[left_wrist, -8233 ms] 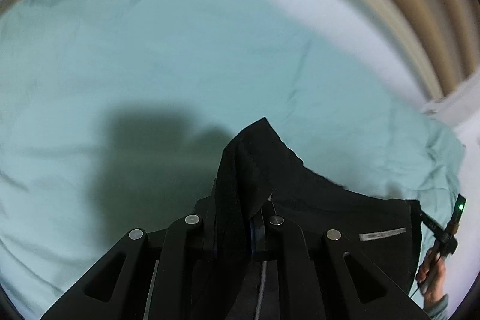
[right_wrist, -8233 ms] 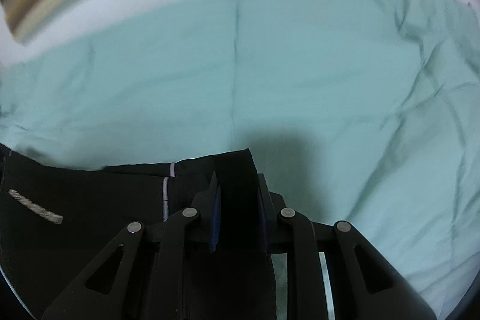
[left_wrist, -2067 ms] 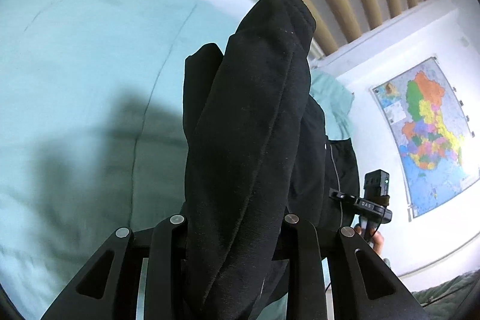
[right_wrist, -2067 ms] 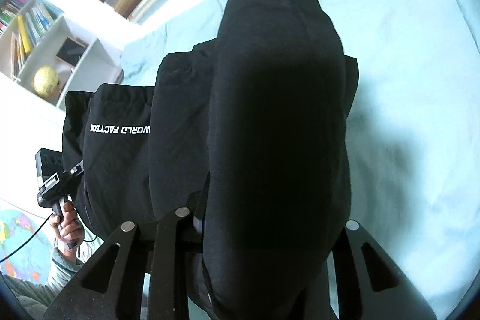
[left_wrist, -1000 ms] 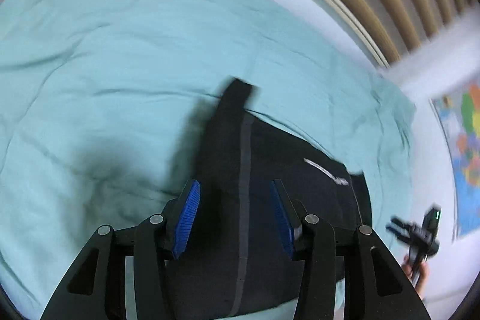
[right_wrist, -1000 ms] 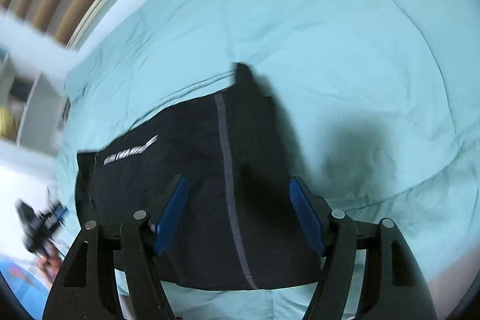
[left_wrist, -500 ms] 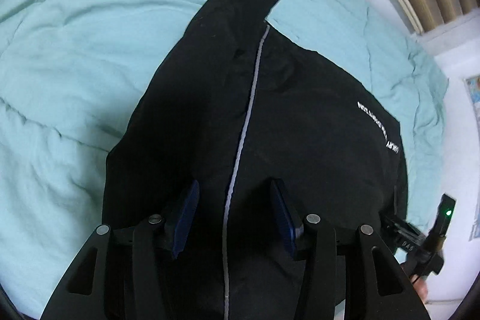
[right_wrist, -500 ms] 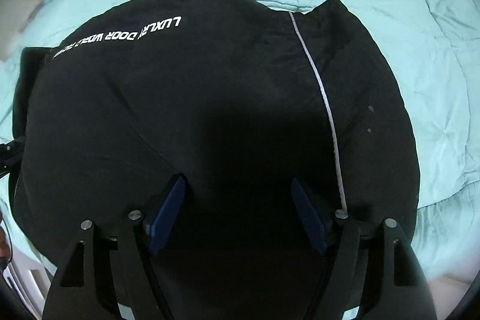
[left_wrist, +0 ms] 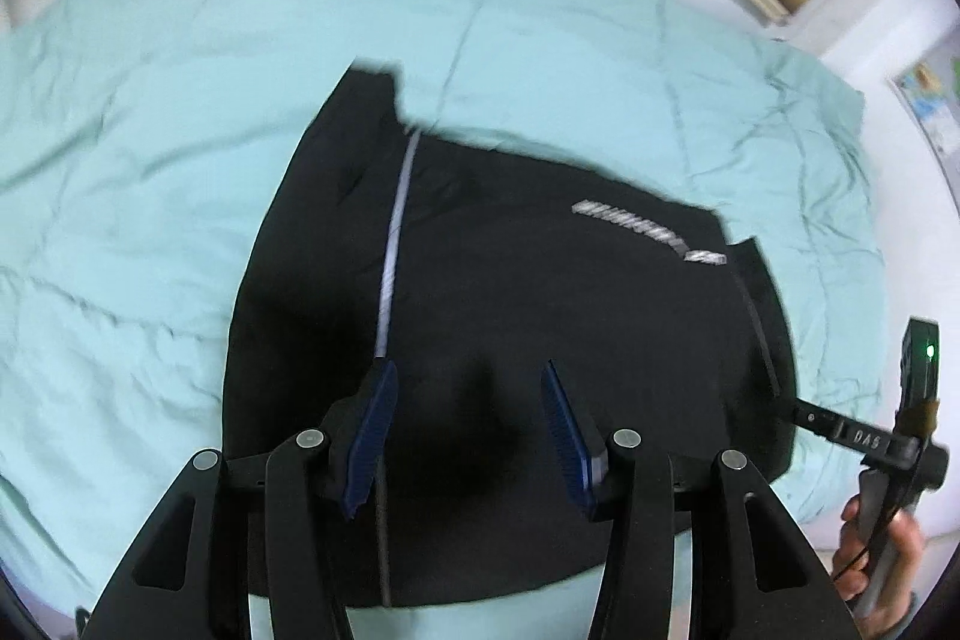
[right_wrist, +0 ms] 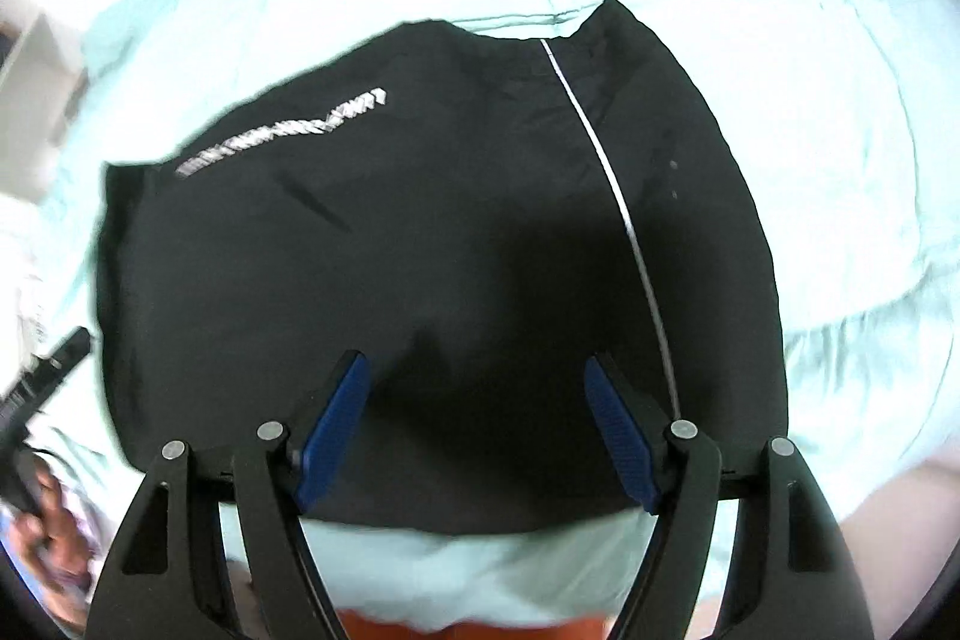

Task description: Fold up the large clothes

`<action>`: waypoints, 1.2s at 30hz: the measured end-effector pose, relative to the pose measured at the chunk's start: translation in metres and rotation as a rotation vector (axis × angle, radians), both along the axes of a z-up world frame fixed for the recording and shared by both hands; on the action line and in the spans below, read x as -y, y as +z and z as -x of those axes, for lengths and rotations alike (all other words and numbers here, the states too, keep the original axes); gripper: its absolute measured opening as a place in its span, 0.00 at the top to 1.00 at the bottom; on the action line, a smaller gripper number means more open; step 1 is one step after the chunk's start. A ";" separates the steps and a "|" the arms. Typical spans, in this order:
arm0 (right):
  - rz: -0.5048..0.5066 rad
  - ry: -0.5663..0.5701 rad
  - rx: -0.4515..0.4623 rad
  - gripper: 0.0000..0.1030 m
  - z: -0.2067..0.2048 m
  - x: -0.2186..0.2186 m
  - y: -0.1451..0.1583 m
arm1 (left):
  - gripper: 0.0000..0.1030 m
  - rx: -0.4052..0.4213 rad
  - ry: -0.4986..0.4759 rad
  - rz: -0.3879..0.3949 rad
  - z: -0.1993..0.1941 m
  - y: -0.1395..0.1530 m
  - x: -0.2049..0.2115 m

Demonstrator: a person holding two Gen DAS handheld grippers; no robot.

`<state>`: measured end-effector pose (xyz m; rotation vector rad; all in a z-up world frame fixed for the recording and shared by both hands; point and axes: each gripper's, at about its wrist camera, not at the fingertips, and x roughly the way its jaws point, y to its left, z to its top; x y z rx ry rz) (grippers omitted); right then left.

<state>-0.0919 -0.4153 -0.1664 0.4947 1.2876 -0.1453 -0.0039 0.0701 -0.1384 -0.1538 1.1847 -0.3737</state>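
Looking along the left gripper (left_wrist: 465, 427), the black garment (left_wrist: 510, 310) lies folded into a broad block on the mint-green duvet (left_wrist: 150, 160), with a thin pale stripe (left_wrist: 393, 250) running up it and white lettering (left_wrist: 648, 232) near its far right corner. The blue pads (left_wrist: 372, 430) stand apart, holding nothing, above the near edge. The right gripper (left_wrist: 888, 436) shows at the frame's right edge.

From the right gripper's (right_wrist: 480, 430) own camera, the same garment (right_wrist: 420, 250) spreads across the bedding (right_wrist: 780, 10), stripe (right_wrist: 606, 172) to the right, lettering (right_wrist: 288, 130) to the left. Here too the pads (right_wrist: 336, 424) are spread wide and empty.

It looks soft, limp and fairly light, likely a smooth synthetic whose layers may slide. For a further fold, pinching all layers at the near corners seems safest.
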 end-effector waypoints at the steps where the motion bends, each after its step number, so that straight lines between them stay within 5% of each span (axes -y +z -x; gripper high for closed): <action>1: -0.014 -0.008 0.013 0.25 0.001 0.000 0.008 | 0.50 0.027 -0.013 0.002 0.004 0.012 0.003; 7: 0.040 0.006 0.095 0.25 -0.005 -0.027 0.064 | 0.50 0.131 -0.033 -0.003 0.017 0.067 0.013; 17: 0.117 0.038 0.202 0.25 0.012 -0.040 0.135 | 0.41 0.319 0.006 -0.195 0.046 0.162 0.038; 26: 0.161 0.069 0.248 0.25 0.027 -0.060 0.163 | 0.40 0.336 0.035 -0.293 0.078 0.183 0.056; 36: 0.228 0.108 0.275 0.25 0.032 -0.079 0.170 | 0.40 0.365 0.041 -0.297 0.095 0.187 0.069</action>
